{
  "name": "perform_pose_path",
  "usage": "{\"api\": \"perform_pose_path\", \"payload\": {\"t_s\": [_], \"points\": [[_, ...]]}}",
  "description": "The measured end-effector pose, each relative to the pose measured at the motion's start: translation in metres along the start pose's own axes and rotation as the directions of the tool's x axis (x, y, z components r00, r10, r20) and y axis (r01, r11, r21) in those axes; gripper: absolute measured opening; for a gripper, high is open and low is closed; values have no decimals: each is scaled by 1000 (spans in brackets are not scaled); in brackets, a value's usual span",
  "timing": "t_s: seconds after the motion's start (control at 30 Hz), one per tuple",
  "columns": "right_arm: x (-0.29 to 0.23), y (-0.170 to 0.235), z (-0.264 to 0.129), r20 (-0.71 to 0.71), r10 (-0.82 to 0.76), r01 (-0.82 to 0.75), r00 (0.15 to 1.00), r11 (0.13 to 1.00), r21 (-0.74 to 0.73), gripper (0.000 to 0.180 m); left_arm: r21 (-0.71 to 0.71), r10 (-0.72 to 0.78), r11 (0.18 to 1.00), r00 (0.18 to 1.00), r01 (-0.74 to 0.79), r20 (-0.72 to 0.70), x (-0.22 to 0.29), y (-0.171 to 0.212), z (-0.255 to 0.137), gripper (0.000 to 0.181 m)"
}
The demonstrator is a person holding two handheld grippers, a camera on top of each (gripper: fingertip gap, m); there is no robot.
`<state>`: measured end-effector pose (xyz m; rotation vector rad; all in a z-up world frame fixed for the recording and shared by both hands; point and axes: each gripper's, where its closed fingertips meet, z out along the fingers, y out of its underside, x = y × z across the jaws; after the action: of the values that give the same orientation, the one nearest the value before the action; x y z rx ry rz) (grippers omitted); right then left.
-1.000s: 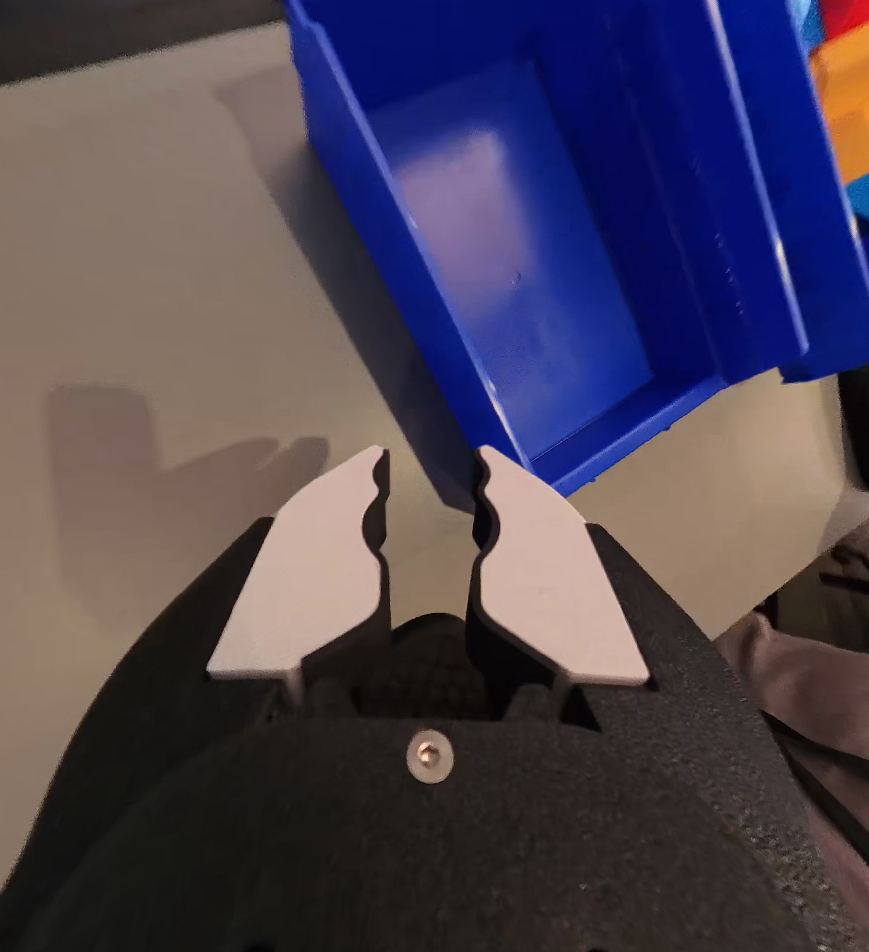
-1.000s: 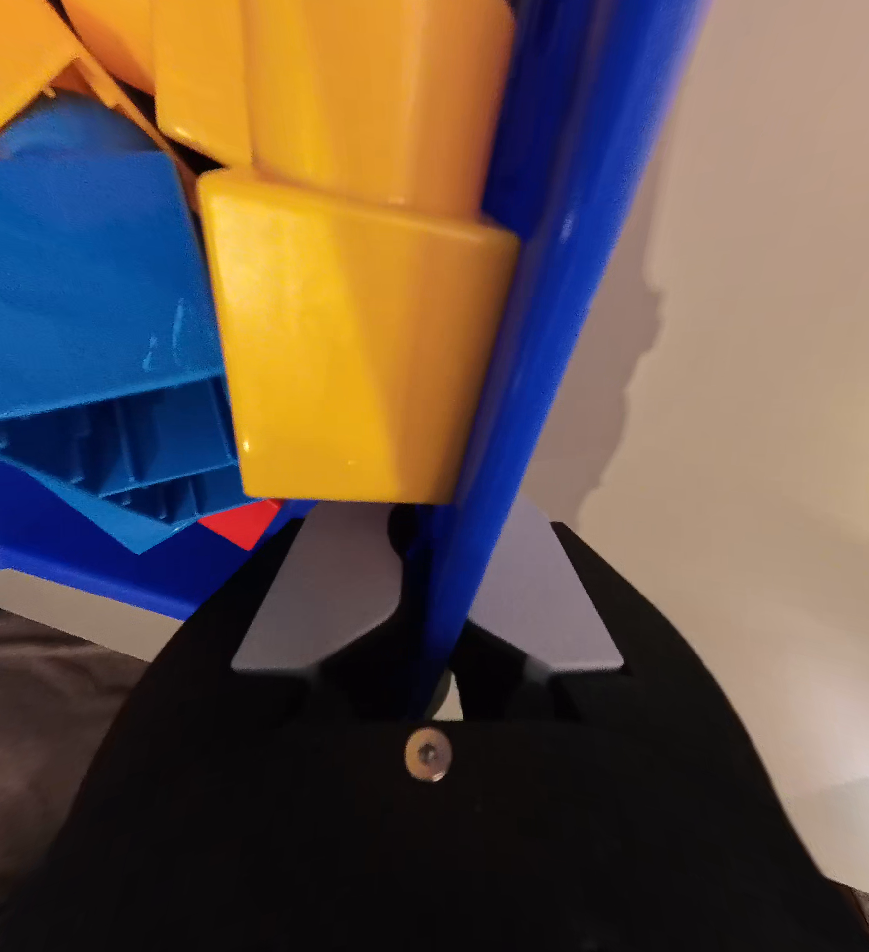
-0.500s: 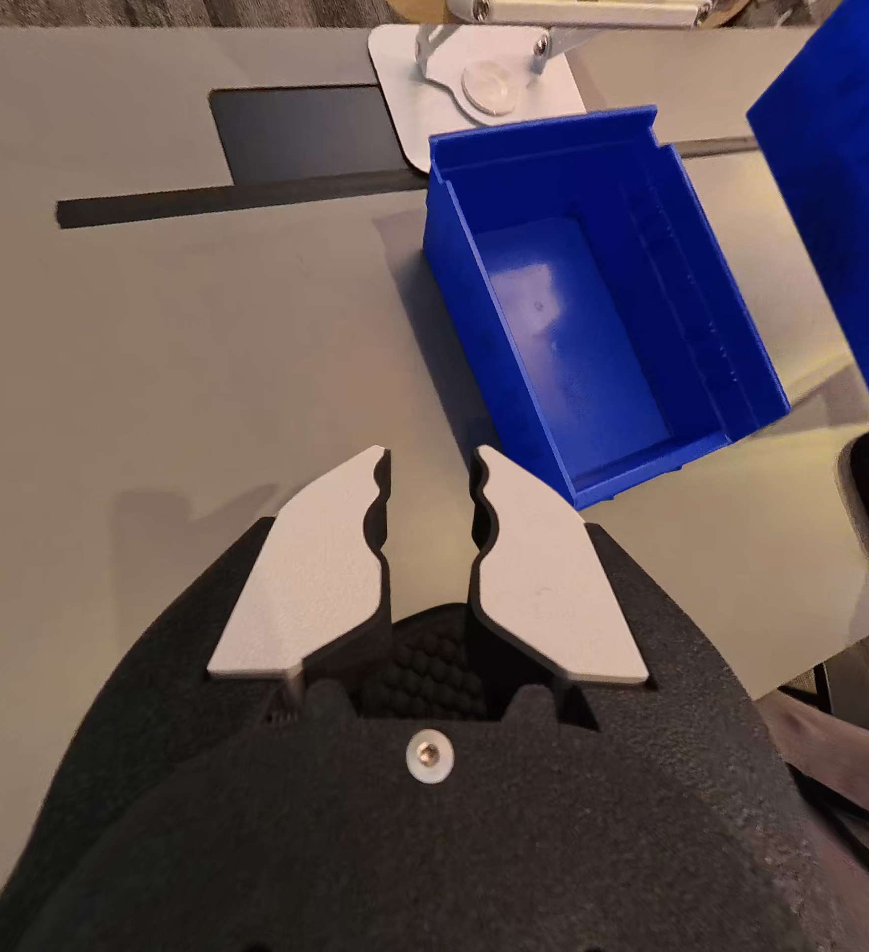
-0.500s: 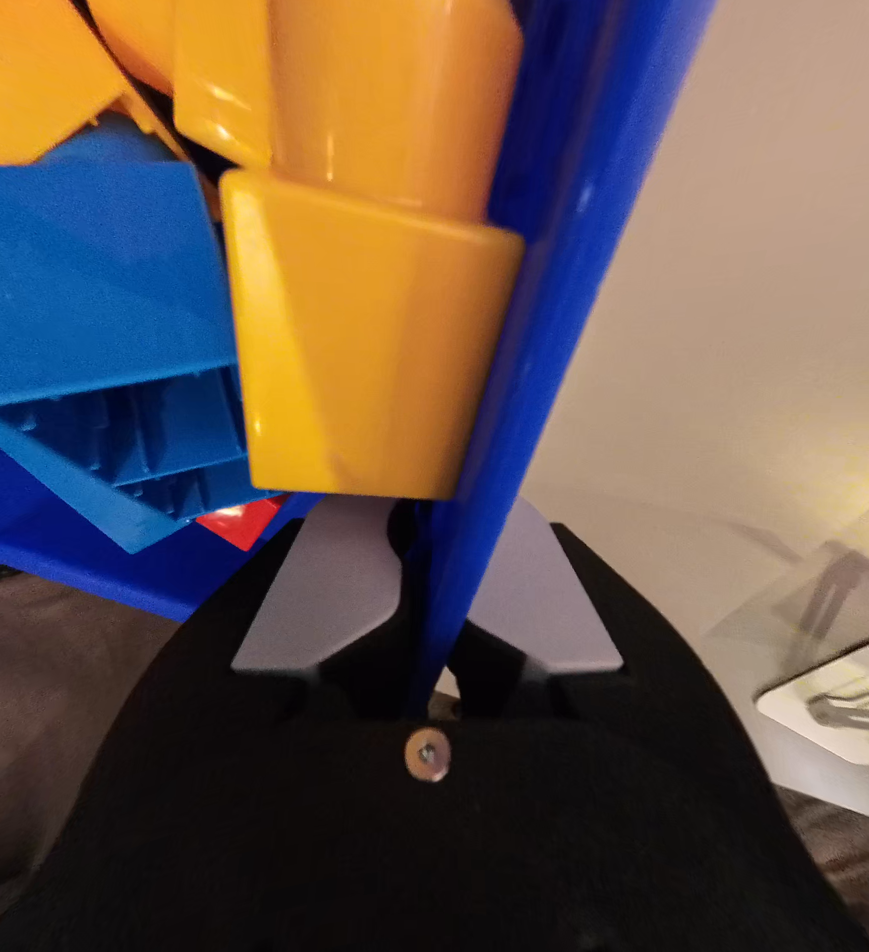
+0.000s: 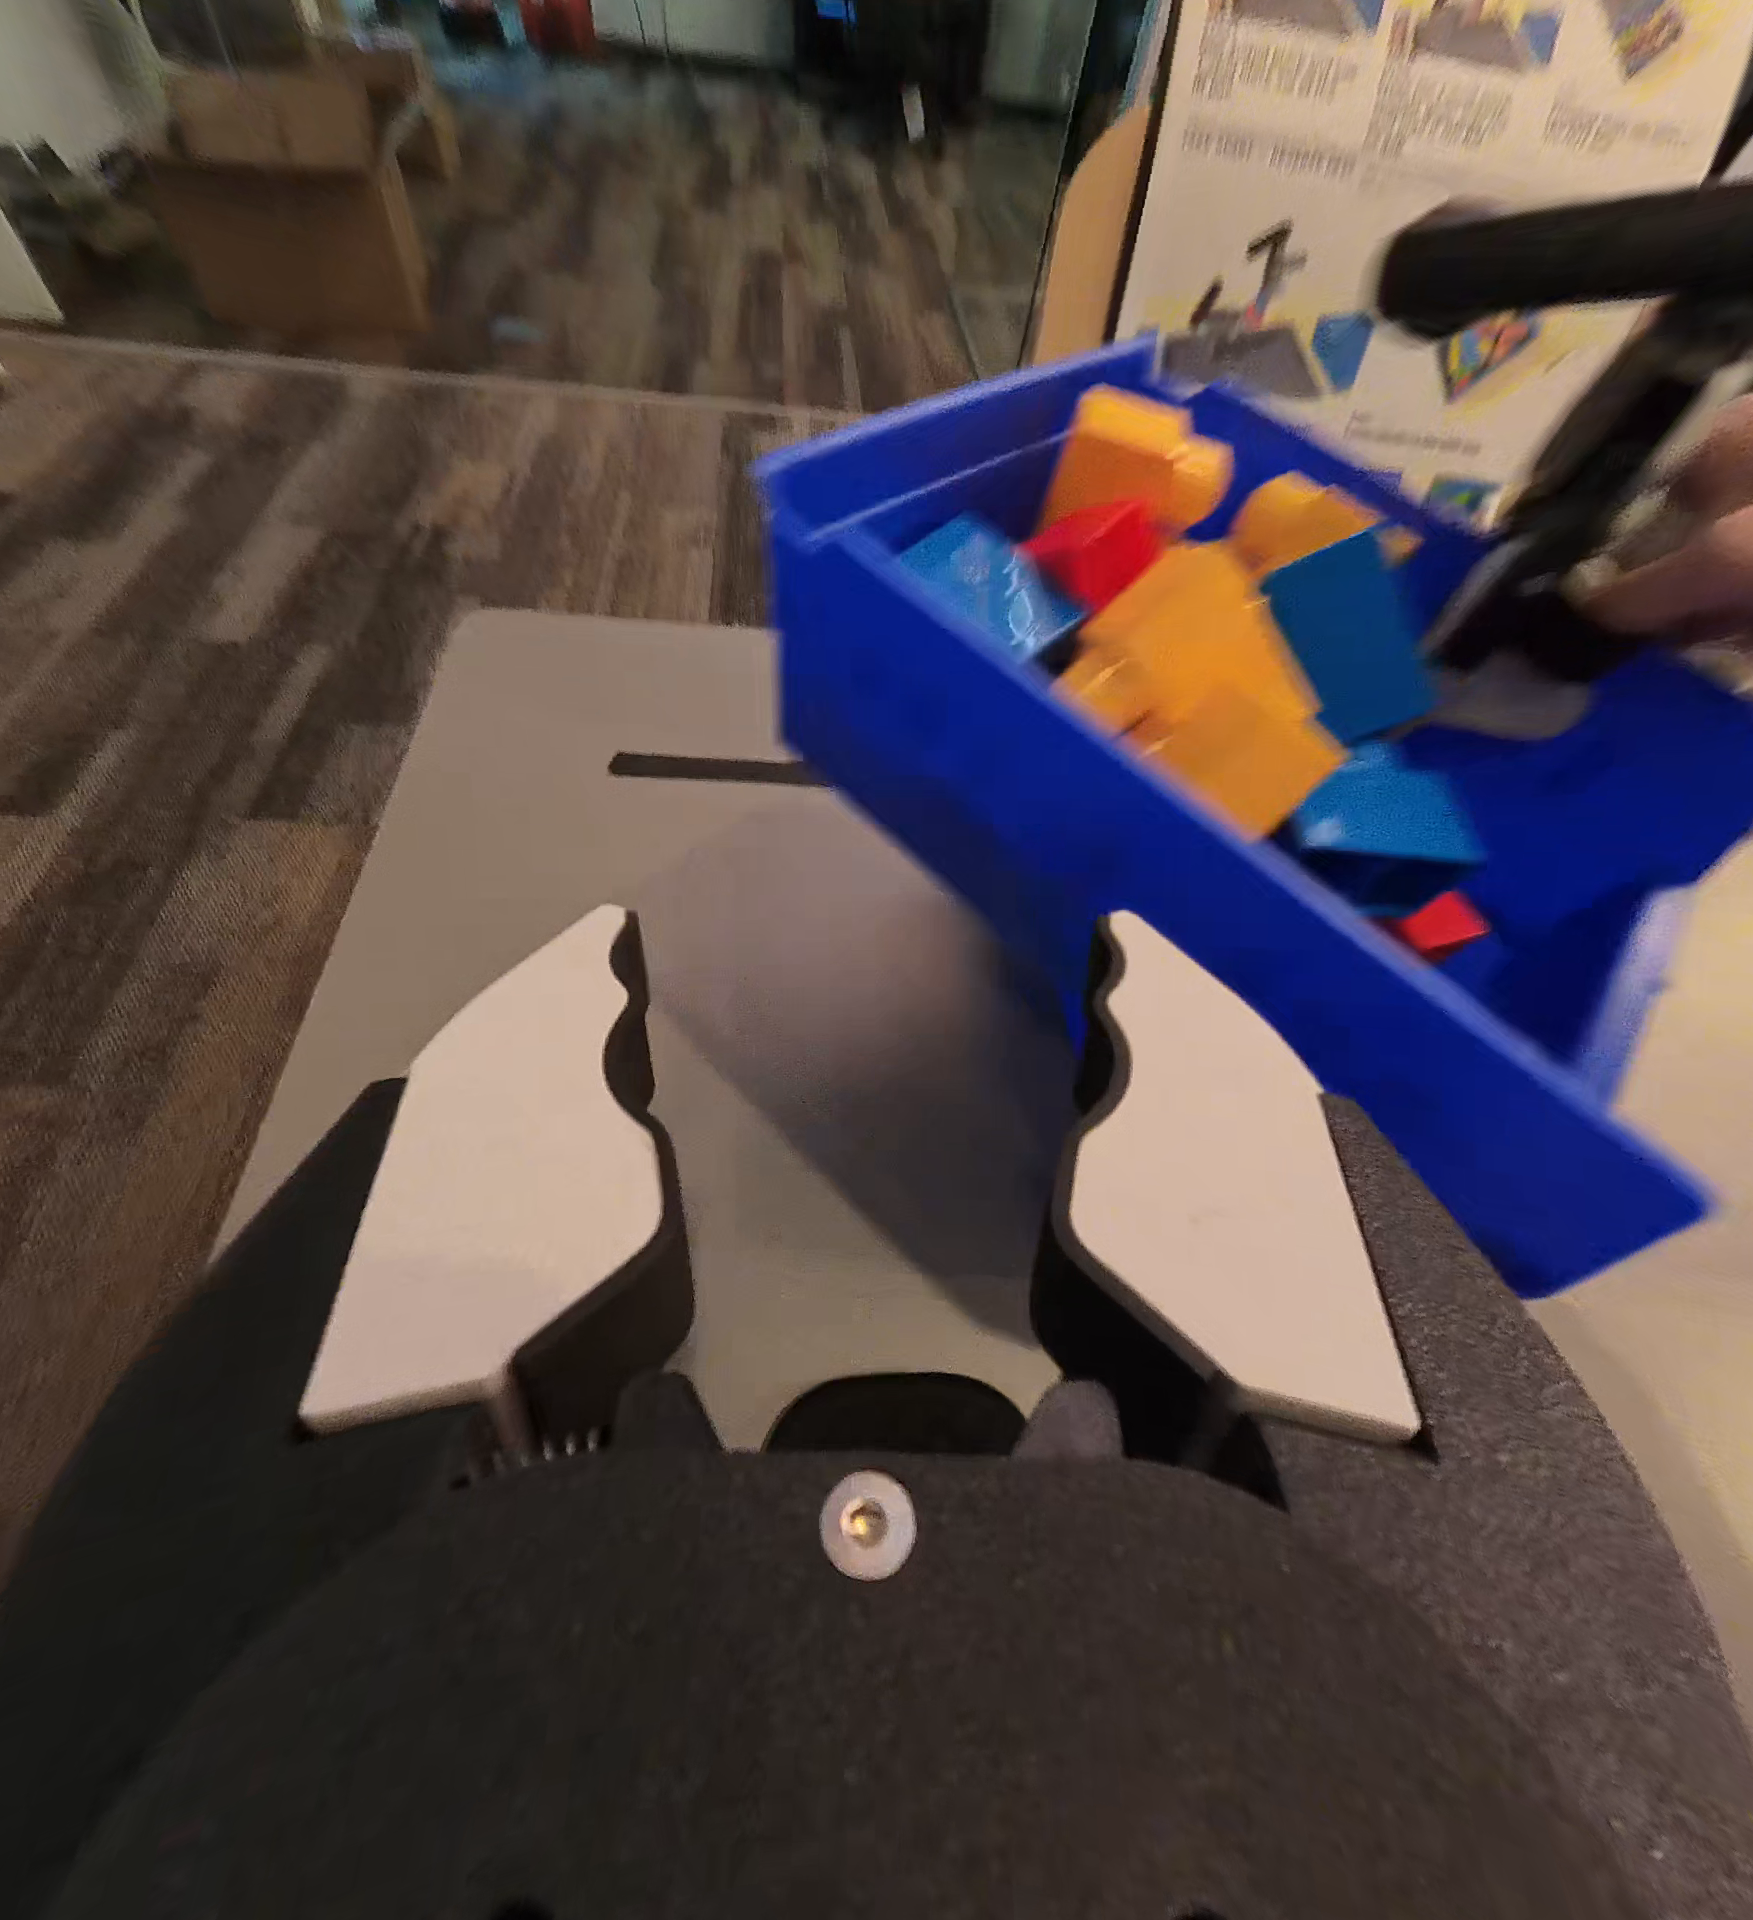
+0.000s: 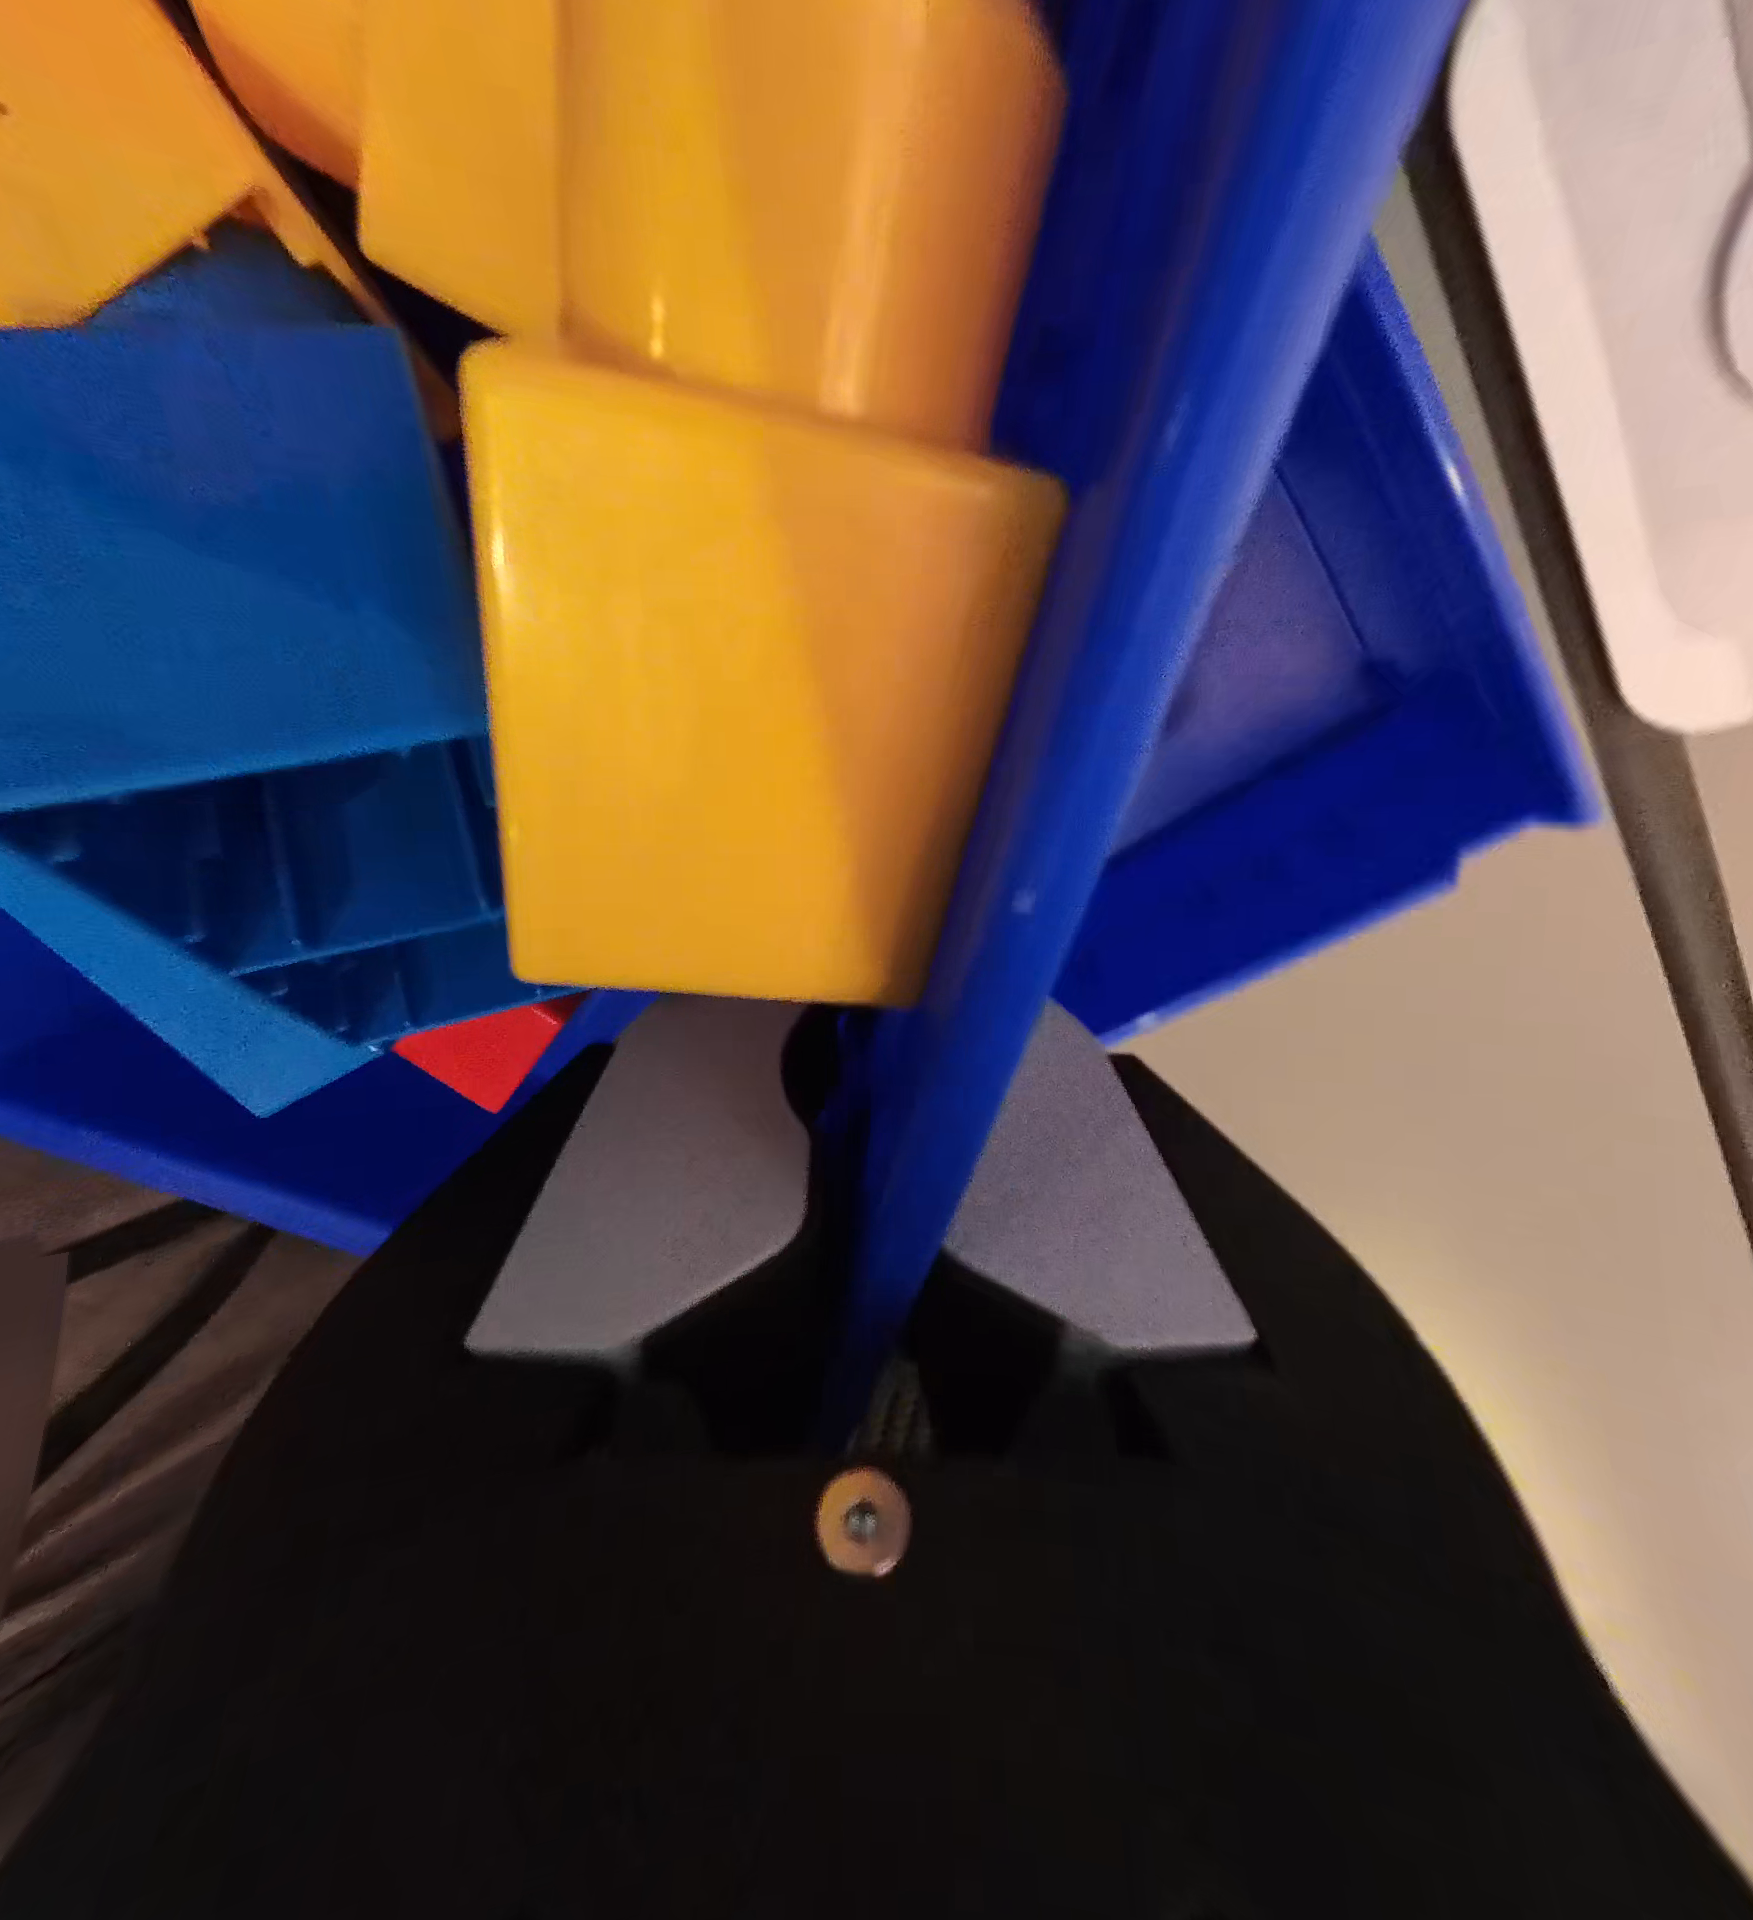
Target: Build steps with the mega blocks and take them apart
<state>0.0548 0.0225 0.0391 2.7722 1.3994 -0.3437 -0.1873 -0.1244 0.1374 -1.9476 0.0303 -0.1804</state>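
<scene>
Mega blocks (image 5: 1204,665) in bin (image 5: 1111,873), right tool (image 6: 893,1153) gripping wall

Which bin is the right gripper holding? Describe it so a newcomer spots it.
Above the grey table, look for the blue bin hanging tilted in the air. The right tongs pinch its side wall. Unlike the other blue bin behind it, this one holds yellow, blue and red blocks.

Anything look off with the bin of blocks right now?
Yes. The blue bin is held in the air at a steep tilt, pinched by one side wall in the right gripper. The blocks lie heaped inside it; none has spilled. The left gripper is open and empty beneath it.
</scene>
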Motion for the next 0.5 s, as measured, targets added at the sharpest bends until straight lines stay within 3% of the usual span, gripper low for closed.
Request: {"api": "perform_pose_path", "payload": {"t_s": [0.27, 0.5], "points": [[-92, -116, 72, 73, -175, 177, 982, 983, -36, 5, 59, -15, 998, 998, 11, 68, -16, 2, -28, 85], [-117, -152, 149, 109, -157, 165, 982, 984, -71, 5, 70, -33, 997, 998, 30, 52, -24, 5, -35, 85]]}}
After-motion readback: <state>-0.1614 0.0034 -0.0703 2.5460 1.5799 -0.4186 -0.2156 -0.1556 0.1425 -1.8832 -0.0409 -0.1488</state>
